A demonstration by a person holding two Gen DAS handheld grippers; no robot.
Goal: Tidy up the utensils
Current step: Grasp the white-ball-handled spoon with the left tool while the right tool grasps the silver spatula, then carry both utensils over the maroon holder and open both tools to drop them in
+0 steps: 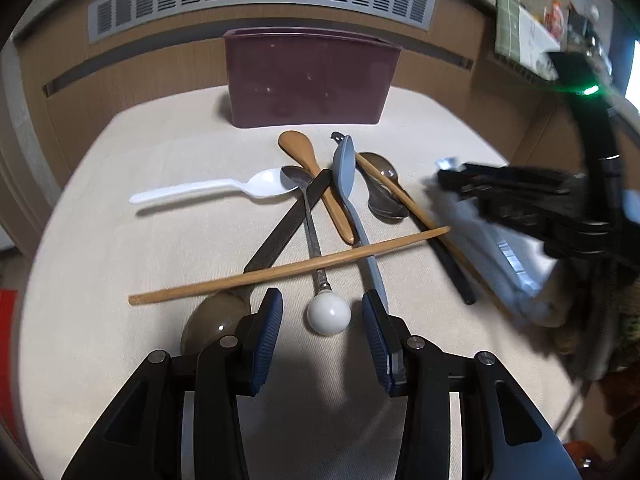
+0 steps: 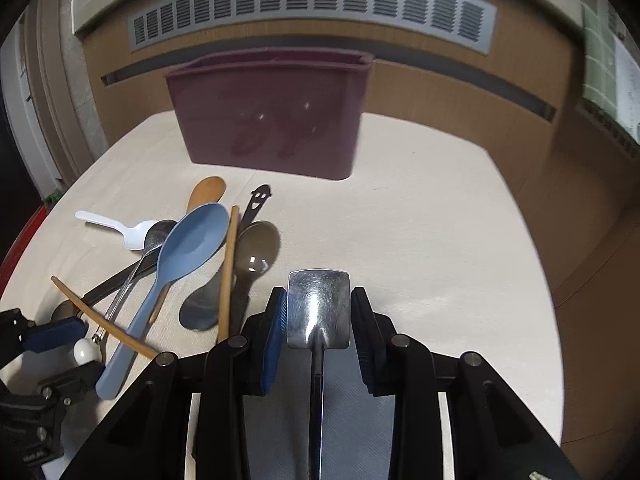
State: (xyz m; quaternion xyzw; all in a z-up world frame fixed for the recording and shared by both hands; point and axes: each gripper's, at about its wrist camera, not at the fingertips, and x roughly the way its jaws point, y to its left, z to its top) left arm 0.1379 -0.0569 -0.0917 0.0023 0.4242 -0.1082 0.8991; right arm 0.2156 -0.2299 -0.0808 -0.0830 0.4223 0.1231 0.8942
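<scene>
I am holding the left tongs apart, straddling the white ball end of a thin metal spoon; the pads are not touching it.

The pile is lying left of centre on the cream cloth tabletop. Far left, a white plastic spoon, glossy and light. Next, a flat black handle and a smooth brown wooden spoon. A matte blue plastic spoon is resting on top, long and broad-bowled. Two slim wooden chopsticks are crossing the heap, one lying over the thin spoon's shaft. Further right, a translucent brown spoon and a dull metal spoon.

The right tongs are flanking a flat, square-ended steel spatula-spoon, scratched and shiny. The jaws are standing close on both edges, but I am not seeing clearly whether they are pressing; I cannot tell.

The maroon plastic holder is standing upright at the far side, well apart from both tools.

Risks, as I am judging them:
- The ball is round and slick; a squeeze off centre could be popping it out.
- Lifting that spoon may be dragging the chopstick and shifting the blue spoon.
- Polished steel held by narrow edges could be pivoting or slipping on the way to the holder.
</scene>
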